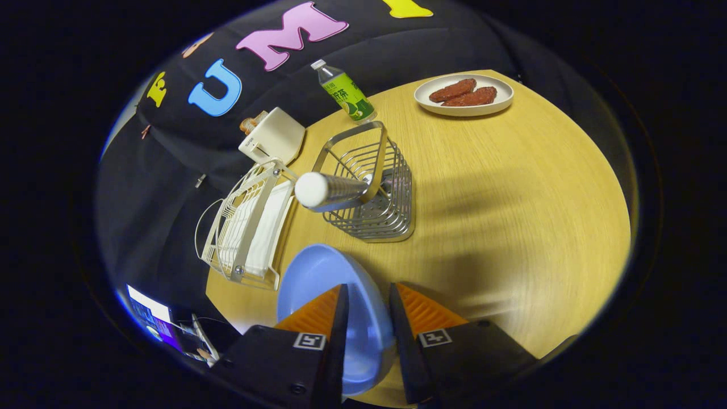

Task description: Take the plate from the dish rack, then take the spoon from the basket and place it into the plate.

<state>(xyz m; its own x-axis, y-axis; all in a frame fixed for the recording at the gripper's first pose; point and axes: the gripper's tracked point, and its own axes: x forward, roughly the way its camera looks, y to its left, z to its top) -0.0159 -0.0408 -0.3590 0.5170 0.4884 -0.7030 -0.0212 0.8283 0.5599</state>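
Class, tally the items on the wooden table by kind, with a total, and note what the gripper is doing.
Plates: 2, blue plate and white plate
Racks and baskets: 2, dish rack, wire basket
Bottles: 1, green bottle
Spoons: 1, spoon
Boxes: 1, white box
Total: 7
Gripper grips the blue plate.

The green bottle point(345, 91), far beyond the gripper's point(366, 318) fingers, carries printed characters too small to read; each finger bears a square black-and-white marker point(309, 341) without readable words

Blue plate point(324, 278) in claw point(366, 309) grip
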